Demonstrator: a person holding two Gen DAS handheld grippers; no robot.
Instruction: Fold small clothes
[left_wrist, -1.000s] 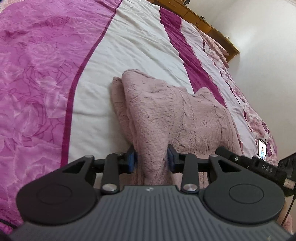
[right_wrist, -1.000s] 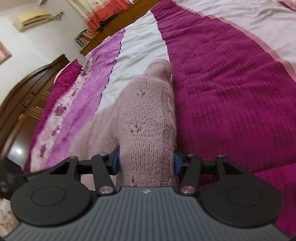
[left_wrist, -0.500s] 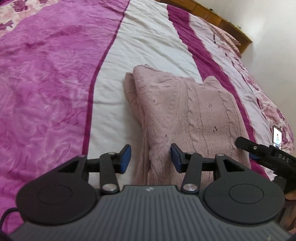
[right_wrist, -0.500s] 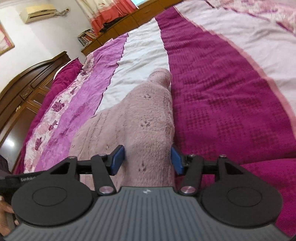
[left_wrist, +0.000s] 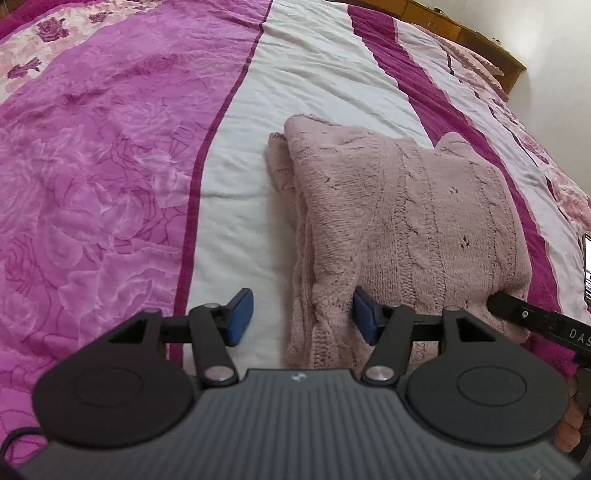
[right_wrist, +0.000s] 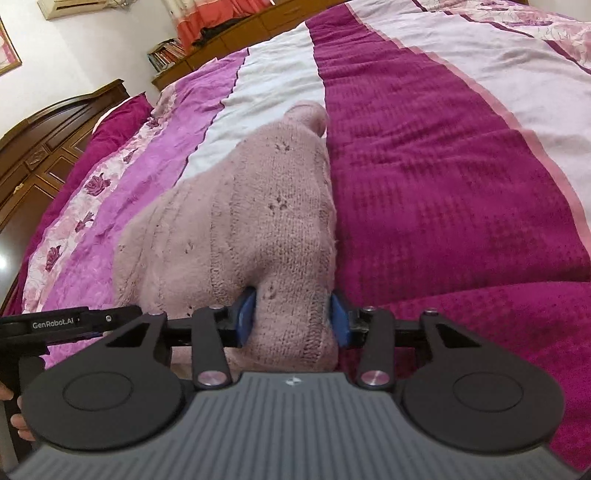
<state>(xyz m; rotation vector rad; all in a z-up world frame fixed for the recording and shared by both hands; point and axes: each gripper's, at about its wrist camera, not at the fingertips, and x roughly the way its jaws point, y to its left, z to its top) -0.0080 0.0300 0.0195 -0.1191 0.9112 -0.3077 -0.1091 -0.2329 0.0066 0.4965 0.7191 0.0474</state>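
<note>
A folded, dusty-pink knitted sweater (left_wrist: 406, 221) lay on a bed, resting on the white stripe of a bedspread (left_wrist: 110, 166) banded in pink, white and deep magenta. The sweater's right edge reached the magenta band.

The left hand-held gripper (left_wrist: 303, 317) pointed down at the sweater's near left corner. Its jaws were opening: the left blue pad stood clear over the white stripe, apart from the fabric, while the right pad lay against the knit. The sweater's left edge sat between the two pads, not pinched.

The right hand-held gripper (right_wrist: 291, 319) was at the sweater's near right corner. Its jaws were closing, and both blue pads pressed on a bunched fold of the knit (right_wrist: 240, 221) held between them.

Each gripper's black finger showed at the edge of the other's view. A wooden headboard (right_wrist: 55, 122) and a shelf of books (right_wrist: 166, 55) stood beyond the bed.
</note>
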